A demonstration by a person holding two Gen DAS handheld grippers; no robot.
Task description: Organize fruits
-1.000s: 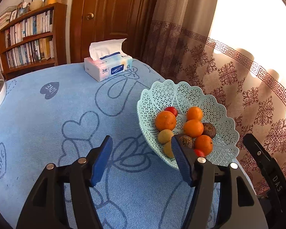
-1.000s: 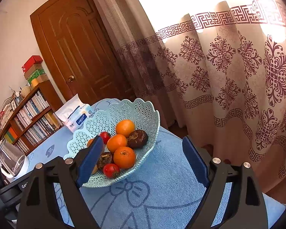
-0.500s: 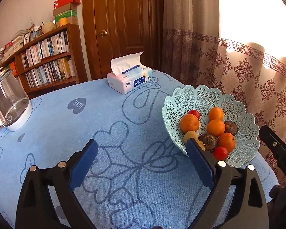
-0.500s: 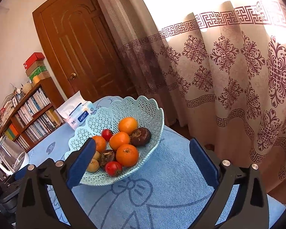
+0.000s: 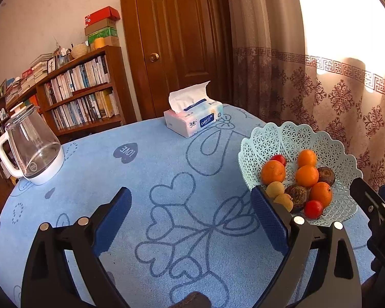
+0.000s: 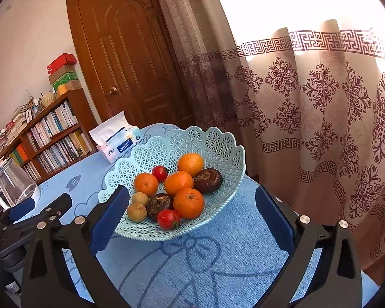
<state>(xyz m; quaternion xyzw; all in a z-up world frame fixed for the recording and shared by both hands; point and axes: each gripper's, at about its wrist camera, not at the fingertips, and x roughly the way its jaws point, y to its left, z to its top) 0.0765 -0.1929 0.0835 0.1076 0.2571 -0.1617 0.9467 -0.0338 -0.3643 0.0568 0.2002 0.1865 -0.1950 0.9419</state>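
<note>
Both wrist views have changed over the last second. The left hand-held gripper (image 5: 190, 211) has drawn back and risen: its view now takes in the kettle (image 5: 30, 146) at the far left of the counter (image 5: 146, 179), which a second ago showed only at the frame edge, and the basket (image 5: 295, 138) sits smaller and further right. The right hand-held gripper (image 6: 192, 213) has also pulled back a little, so the basket (image 6: 192, 138) now lies lower and nearer the middle of its view.

Left hand-held gripper: jaws wide apart, nothing between them, held above bare cloth. Right hand-held gripper: jaws wide apart, empty, framing the near side of the basket without touching it.

Position of the fruit: all of it lies in the basket, which stands near the counter edge by the curtain (image 6: 320, 128). Counted in the right view:
- four oranges (image 6: 178, 182)
- two red tomatoes (image 6: 168, 219)
- two dark brown fruits (image 6: 208, 177)
- two small tan fruits (image 6: 136, 212)

No fruit is visible loose on the cloth in either view. The tissue box (image 5: 192, 123) stands beyond the basket, apart from it.

Judgement: empty grippers backing away from a filled basket fit gathering that is complete. The scene fits equally a mixed heap awaiting sorting by kind, since the types lie jumbled together. The pictures do not settle which. The basket's nearness to the counter edge is a minor hazard for any later contact.
</note>
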